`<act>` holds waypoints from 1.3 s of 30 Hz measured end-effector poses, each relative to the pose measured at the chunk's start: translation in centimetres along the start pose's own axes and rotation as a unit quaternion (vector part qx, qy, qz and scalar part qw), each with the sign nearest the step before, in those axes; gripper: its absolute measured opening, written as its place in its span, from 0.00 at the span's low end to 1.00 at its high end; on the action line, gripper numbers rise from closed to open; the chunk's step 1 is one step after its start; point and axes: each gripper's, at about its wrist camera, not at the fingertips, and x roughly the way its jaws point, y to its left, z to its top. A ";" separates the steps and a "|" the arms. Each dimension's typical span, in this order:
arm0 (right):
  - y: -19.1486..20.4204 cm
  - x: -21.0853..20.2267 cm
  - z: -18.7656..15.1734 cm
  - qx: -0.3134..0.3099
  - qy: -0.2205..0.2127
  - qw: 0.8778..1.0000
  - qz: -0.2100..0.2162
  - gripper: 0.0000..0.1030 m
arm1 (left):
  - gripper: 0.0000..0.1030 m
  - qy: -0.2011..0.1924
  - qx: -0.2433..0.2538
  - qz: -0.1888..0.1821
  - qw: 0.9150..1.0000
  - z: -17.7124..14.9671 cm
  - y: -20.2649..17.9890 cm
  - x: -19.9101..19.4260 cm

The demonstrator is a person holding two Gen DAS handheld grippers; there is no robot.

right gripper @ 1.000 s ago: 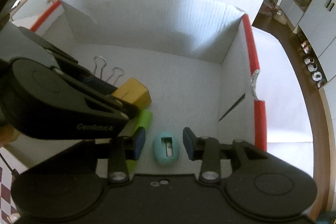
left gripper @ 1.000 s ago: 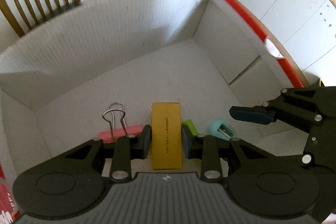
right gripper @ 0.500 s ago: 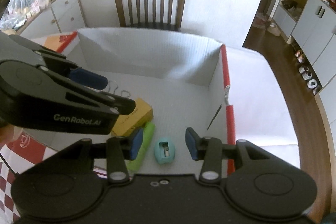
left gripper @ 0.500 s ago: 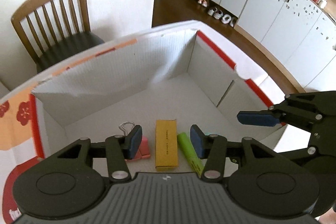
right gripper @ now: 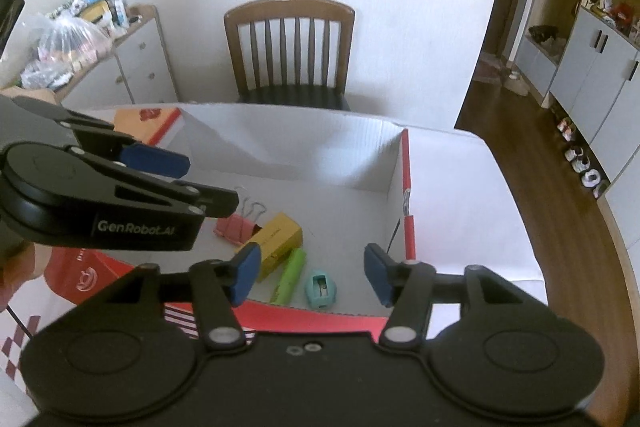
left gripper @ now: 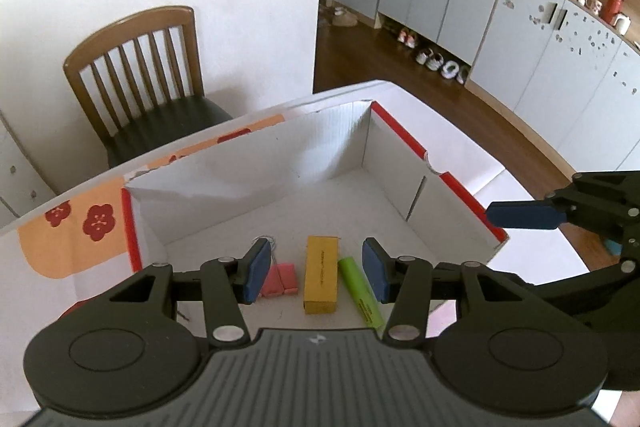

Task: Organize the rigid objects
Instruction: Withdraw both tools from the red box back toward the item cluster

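Both grippers above the open white cardboard box w/ red-trimmed rim point(left gripper: 460, 187), pointing down into it at a slant. Box sits on a white table point(right gripper: 472, 195); a brown wooden slat-back chair point(right gripper: 290, 55) stands at the far edge.

Box contents, L to R along the near wall, all flat on the floor:
- pink binder clip w/ wire handles point(right gripper: 236, 225), handles toward the far wall. Nearest the left wall, w/ bare floor between.
- yellow rectangular carton point(left gripper: 321, 279), long axis running near-to-far, just beside the clip, small gap.
- lime-green cylindrical marker point(left gripper: 362, 293), just right of the carton, roughly parallel; contact btwn them can't be told.
- teal egg-shaped pencil sharpener point(right gripper: 321, 290), seen in right wrist view only, just right of the marker, close to the near wall.

Open room: far half of the box floor is bare. Right of the sharpener, clear floor to the right wall, which has a notch in its red rim.

Left gripper point(left gripper: 316, 275): jaws partway apart, nothing btwn the blue pads point(left gripper: 256, 271); clip, carton and marker show in the gap but lie well below on the floor. Holds nothing.

Right gripper point(right gripper: 310, 277): jaws opening, wider than the left's, nothing gripped; marker and sharpener lie below the gap, untouched. Its fingers sit over the near red rim.

Left gripper also shows in right view, over the box's left side.
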 end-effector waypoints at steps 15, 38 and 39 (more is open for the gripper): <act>0.1 -6.0 -2.6 -0.004 -0.047 0.998 0.031 0.71 | 0.59 -0.044 -0.033 0.013 0.998 -4.1 -1.7 -5.9; 0.1 -12.1 -10.5 -0.034 -0.099 0.990 0.098 0.99 | 0.80 -0.105 -0.079 0.091 0.987 -15.1 -4.2 -13.6; 0.1 -12.0 -10.9 -0.035 -0.098 0.990 0.100 0.99 | 0.80 -0.104 -0.085 0.095 0.986 -15.7 -4.1 -13.6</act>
